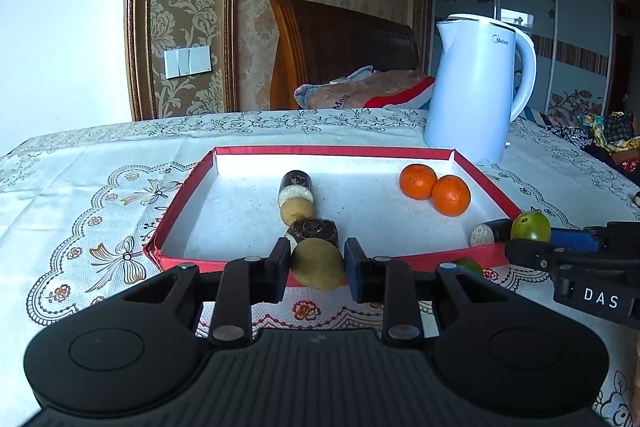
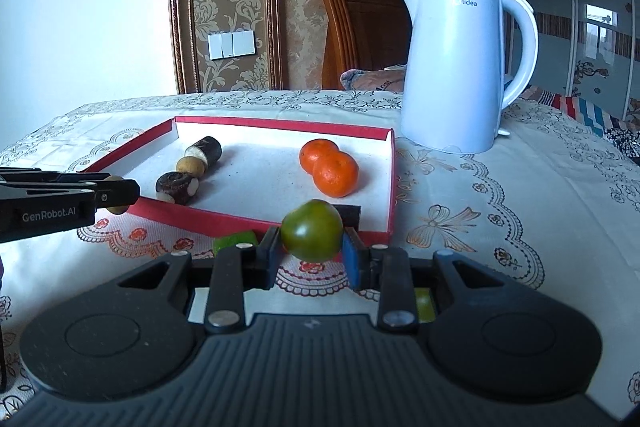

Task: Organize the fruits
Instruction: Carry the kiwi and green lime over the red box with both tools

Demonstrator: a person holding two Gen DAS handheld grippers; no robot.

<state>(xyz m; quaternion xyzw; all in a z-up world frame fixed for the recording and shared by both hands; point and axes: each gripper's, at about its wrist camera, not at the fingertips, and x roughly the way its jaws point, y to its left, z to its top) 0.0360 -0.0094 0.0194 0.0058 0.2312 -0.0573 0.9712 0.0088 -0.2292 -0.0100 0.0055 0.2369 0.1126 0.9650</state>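
A red-rimmed tray (image 1: 182,187) (image 2: 390,183) sits on the table. In it lie two oranges (image 1: 434,189) (image 2: 330,167) and a row of brown and pale fruit pieces (image 1: 298,205) (image 2: 192,167). My left gripper (image 1: 318,269) is shut on a yellow-green fruit (image 1: 318,263) just in front of the tray's near rim. My right gripper (image 2: 312,247) is shut on a green tomato-like fruit (image 2: 312,231) (image 1: 530,226) above the tray's near right corner. A dark piece (image 1: 490,231) lies in that corner.
A white electric kettle (image 1: 476,87) (image 2: 456,67) stands behind the tray on the right. Small green fruits (image 1: 470,265) (image 2: 234,242) lie on the lace tablecloth in front of the tray. A bed with a wooden headboard (image 1: 340,47) is beyond the table.
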